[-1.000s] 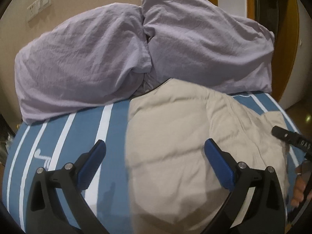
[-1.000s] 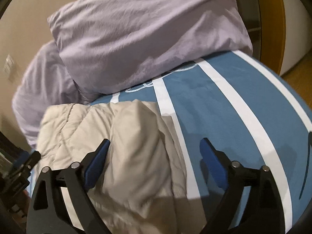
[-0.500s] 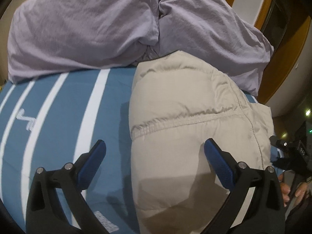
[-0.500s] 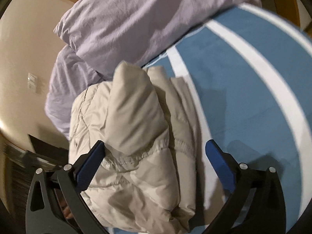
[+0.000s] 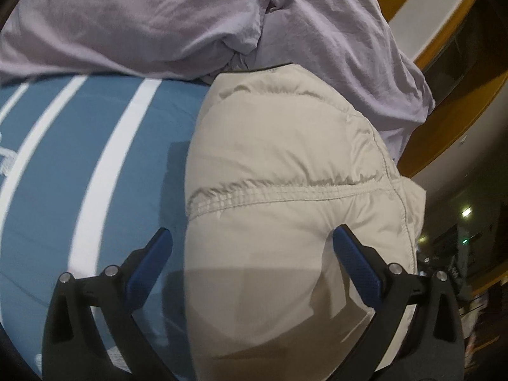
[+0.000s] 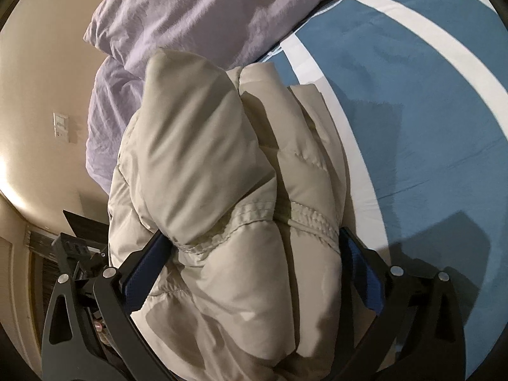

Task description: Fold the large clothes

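A beige puffer jacket (image 5: pixel 279 165) lies folded in a thick bundle on the blue bed cover with white stripes (image 5: pixel 79 146). My left gripper (image 5: pixel 250 238) is open and hangs just over the bundle's near end, its fingers straddling the jacket's left part. In the right wrist view the jacket (image 6: pixel 203 158) shows stacked folds. My right gripper (image 6: pixel 254 238) is open wide, and the bundle's elastic hem sits between its blue pads (image 6: pixel 362 270), which lie beside the fabric on both sides.
Two lilac pillows (image 5: pixel 158 22) lie against the jacket's far end; they also show in the right wrist view (image 6: pixel 203 9). A beige wall with a switch plate (image 6: pixel 62 127) stands at the left. The bed's edge drops off right of the jacket (image 5: pixel 444 222).
Both grippers have moved closer to the jacket. The right gripper has come around the bundle's end, so the folds now sit between its fingers. Both stay open.
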A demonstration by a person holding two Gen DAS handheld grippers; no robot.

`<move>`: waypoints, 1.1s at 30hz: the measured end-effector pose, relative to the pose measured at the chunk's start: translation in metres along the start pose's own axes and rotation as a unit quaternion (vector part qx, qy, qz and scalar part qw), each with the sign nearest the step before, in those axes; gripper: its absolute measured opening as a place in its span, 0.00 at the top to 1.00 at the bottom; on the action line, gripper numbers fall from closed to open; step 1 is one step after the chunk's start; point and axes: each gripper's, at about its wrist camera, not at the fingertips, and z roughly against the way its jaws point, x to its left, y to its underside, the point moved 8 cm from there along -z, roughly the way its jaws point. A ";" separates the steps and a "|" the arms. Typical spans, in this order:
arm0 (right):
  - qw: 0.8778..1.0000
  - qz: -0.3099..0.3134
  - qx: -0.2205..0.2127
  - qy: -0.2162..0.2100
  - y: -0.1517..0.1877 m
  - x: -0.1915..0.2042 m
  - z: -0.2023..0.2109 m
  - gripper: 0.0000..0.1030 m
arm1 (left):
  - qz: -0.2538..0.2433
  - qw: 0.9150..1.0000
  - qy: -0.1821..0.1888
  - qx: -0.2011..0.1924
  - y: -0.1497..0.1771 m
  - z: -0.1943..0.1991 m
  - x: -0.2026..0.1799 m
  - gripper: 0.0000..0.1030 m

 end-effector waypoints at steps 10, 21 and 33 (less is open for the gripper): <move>1.000 0.004 0.002 -0.008 -0.002 -0.001 -0.002 0.01 | 0.033 0.998 0.044 0.010 0.001 -0.009 0.001 0.02; 0.999 0.000 -0.025 -0.045 0.002 0.011 -0.002 0.31 | 0.053 0.996 0.077 0.002 -0.003 0.002 0.008 0.27; 0.994 0.065 -0.007 -0.085 -0.001 0.096 -0.061 0.51 | 0.055 0.997 0.005 -0.047 -0.056 0.048 0.076 0.34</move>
